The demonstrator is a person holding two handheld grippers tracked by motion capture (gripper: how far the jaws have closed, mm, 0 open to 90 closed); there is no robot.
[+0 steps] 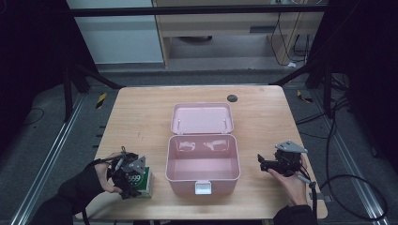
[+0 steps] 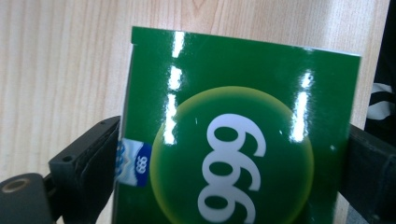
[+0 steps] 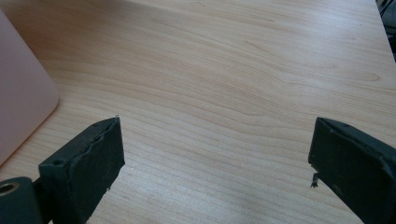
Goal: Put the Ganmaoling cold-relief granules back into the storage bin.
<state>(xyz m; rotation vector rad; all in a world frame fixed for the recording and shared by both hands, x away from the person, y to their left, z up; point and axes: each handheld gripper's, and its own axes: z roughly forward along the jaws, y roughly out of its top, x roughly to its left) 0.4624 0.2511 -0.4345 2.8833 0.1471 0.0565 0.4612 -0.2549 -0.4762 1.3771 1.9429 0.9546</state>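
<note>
Down at the table's [image 1: 141, 117] near-left corner your left gripper [image 1: 133, 183] tips downward, jaws pinching the green box [image 2: 233, 140] by its sides, while past the open pink case [image 1: 202, 180] your right gripper [image 3: 215, 172] hovers low, jaws spread.

Open pink box [image 1: 202, 161] sits mid wooden table [image 1: 141, 117].

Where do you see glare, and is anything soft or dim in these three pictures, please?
Left gripper view: bright white streaks of glare run down the glossy green box. Right gripper view: even light on the wooden table, no glare, near jaw edges slightly soft. High view: surroundings dark, pink case evenly lit, with faint sheen inside.
</note>
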